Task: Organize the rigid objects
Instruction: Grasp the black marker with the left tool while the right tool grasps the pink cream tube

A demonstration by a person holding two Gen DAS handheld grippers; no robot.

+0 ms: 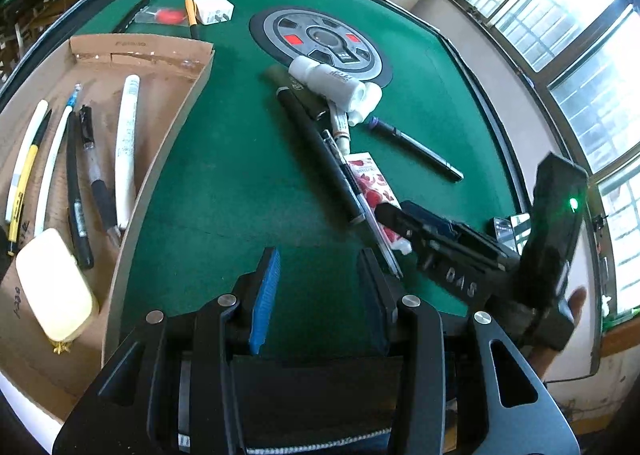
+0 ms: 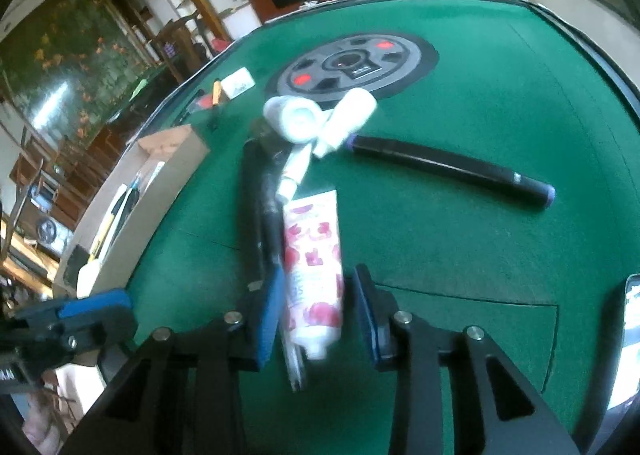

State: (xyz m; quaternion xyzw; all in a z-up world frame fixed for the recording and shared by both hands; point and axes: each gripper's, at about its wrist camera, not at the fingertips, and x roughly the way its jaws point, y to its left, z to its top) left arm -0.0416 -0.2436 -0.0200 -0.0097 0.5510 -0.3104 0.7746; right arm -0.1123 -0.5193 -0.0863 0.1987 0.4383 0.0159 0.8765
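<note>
A: Where is the right claw (image 2: 316,307) now?

B: Down over the pink-flowered tube (image 2: 314,259) on the green tabletop (image 2: 460,255). The tube's capped end lies between the two blue pads, but there is a gap on each side, so the claw is partly open and grips nothing. The left claw (image 1: 318,295) hangs half open over bare felt, holding nothing.

A: What could go wrong?

B: A clear pen (image 2: 294,363) lies right against the tube, partly under it, on the side toward the cardboard tray (image 1: 120,67). I reckon closing here could pinch both, or nudge the pen away. The tube is soft-looking too; a squeeze near the cap could let it slip.

A: And around the tube?

B: It is the near end of a heap. A long black pen (image 2: 256,207) runs alongside it, again on the tray side. Beyond the tube's far end sit the white bottles (image 2: 320,115), touching the round grey dial (image 2: 352,63). A black marker (image 2: 452,169) lies alone, on the side away from the tray.

A: The tray?

B: It already holds pens and a pale bar, with free room.
</note>
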